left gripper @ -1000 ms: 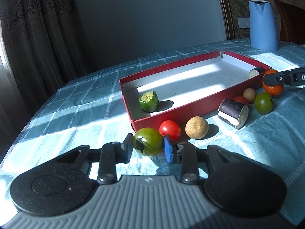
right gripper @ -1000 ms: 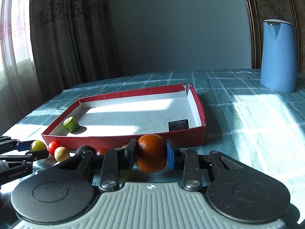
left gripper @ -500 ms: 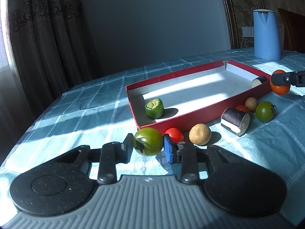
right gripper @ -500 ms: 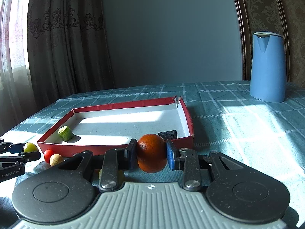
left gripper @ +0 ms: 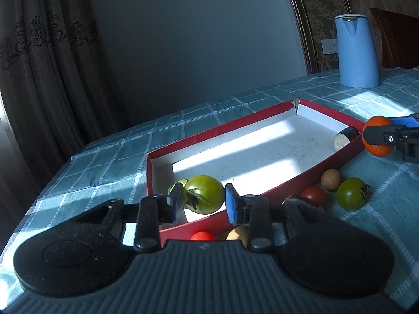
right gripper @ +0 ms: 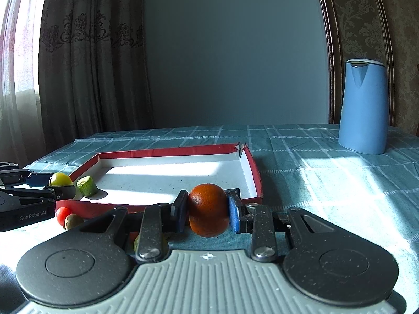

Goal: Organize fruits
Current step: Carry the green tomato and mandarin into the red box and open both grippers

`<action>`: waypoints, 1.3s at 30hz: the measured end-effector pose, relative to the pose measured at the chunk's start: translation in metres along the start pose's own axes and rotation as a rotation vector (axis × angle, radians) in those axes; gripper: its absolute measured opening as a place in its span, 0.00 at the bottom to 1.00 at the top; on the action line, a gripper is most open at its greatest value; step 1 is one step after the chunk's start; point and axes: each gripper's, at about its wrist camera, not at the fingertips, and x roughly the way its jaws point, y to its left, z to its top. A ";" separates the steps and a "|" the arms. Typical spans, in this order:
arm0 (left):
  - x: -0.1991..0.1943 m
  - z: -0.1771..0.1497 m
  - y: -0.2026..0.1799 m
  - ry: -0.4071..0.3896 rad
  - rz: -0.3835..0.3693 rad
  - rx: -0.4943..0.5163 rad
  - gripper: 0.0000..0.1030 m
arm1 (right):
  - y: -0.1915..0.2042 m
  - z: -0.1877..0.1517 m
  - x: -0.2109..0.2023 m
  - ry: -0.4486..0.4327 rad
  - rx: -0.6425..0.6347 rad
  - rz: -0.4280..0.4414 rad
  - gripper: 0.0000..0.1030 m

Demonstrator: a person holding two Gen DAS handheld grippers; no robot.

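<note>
Carrying two fruits toward the red tray [left gripper: 277, 110], I am working the placement step. Next, each piece needs positioning over the white floor before release. I am holding the orange [right gripper: 208, 213] in the right gripper [right gripper: 208, 210] fingers at the near wall, and the glossy green tomato [left gripper: 204, 194] in the left gripper [left gripper: 203, 200] fingers above the near corner.
</note>
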 end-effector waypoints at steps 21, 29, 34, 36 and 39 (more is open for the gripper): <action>0.085 0.036 0.011 0.096 0.111 -0.090 0.31 | 0.035 0.039 0.108 0.153 -0.144 -0.029 0.31; 0.108 0.040 0.009 0.143 0.125 -0.084 0.31 | 0.031 0.044 0.147 0.221 -0.115 -0.053 0.31; 0.113 0.038 0.008 0.169 0.122 -0.079 0.32 | 0.025 0.048 0.154 0.229 -0.079 -0.052 0.31; 0.113 0.038 0.009 0.164 0.129 -0.079 0.33 | 0.022 0.049 0.156 0.235 -0.069 -0.045 0.31; 0.110 0.037 0.007 0.145 0.134 -0.075 0.57 | 0.023 0.047 0.158 0.246 -0.083 -0.063 0.55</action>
